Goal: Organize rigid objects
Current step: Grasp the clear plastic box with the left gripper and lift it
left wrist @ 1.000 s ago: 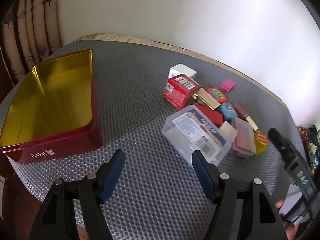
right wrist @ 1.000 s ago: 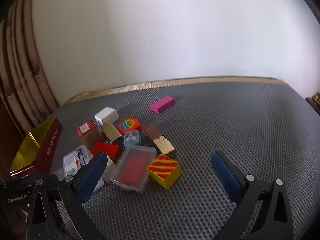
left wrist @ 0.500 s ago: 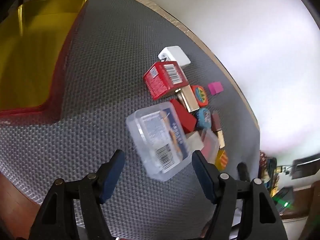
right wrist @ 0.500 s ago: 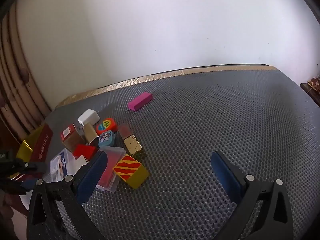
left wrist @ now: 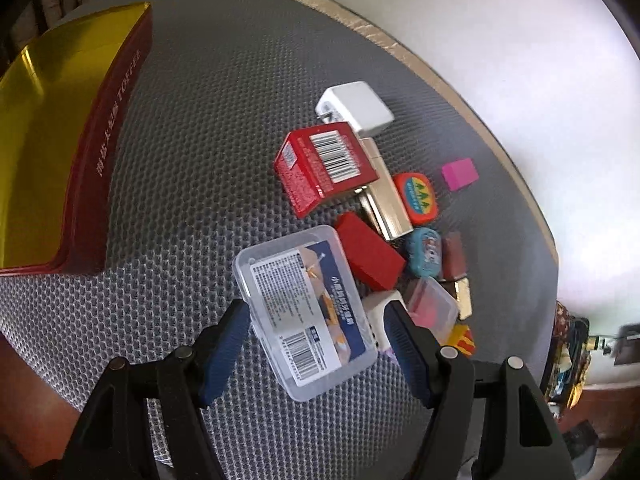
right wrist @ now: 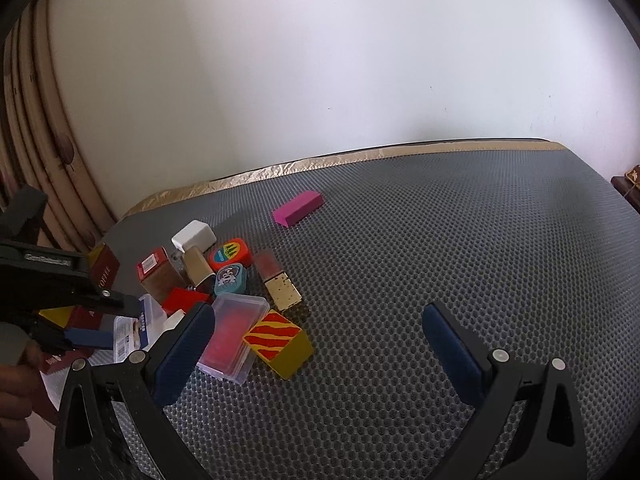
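The clear plastic case (left wrist: 306,312) is being straddled by the left gripper (left wrist: 316,344), whose fingers are spread open with nothing clamped yet; the case is lying on the grey surface (left wrist: 208,128) at the near edge of the pile, well apart from the red tin (left wrist: 102,168). The right gripper (right wrist: 320,344) is being held open and empty. A closing finger could be caught on the white block (left wrist: 378,304) beside the case, so the grip could be skewed.
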